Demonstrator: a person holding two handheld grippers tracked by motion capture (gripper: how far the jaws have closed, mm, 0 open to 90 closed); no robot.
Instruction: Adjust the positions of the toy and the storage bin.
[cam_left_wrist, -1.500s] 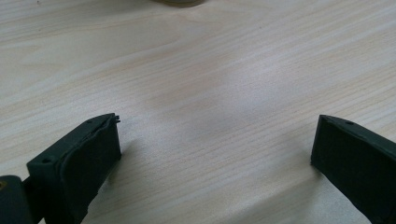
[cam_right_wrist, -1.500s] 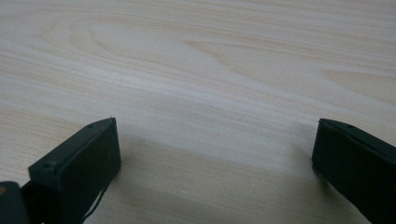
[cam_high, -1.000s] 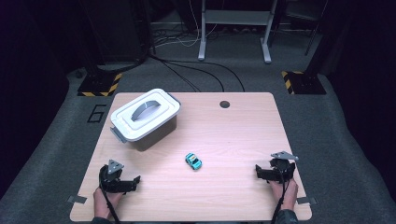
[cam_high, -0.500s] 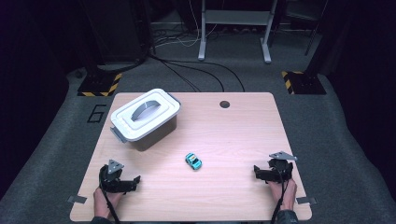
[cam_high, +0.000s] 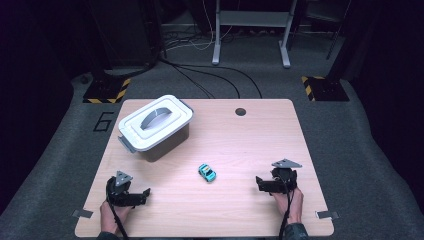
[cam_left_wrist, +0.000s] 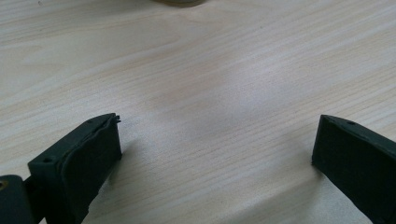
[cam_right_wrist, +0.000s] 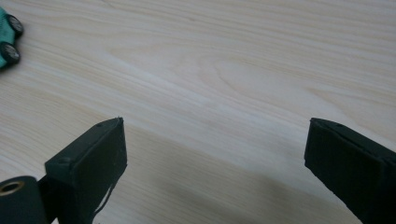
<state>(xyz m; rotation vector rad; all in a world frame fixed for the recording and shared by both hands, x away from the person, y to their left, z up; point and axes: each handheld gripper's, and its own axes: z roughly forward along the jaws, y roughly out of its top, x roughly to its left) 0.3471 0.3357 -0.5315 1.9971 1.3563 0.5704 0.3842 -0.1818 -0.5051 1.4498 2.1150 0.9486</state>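
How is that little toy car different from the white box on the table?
The toy car is far smaller than the lidded box. The car is turquoise, while the box has a white lid and grey body. The car sits near the table's middle, closer to the right gripper; the box stands at the far left corner. Both rest untouched on the wooden table, apart from each other.

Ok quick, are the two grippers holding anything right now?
Left gripper: open, holding nothing, over bare table.
Right gripper: open, holding nothing; its jaws have just been closing a little with nothing between them.
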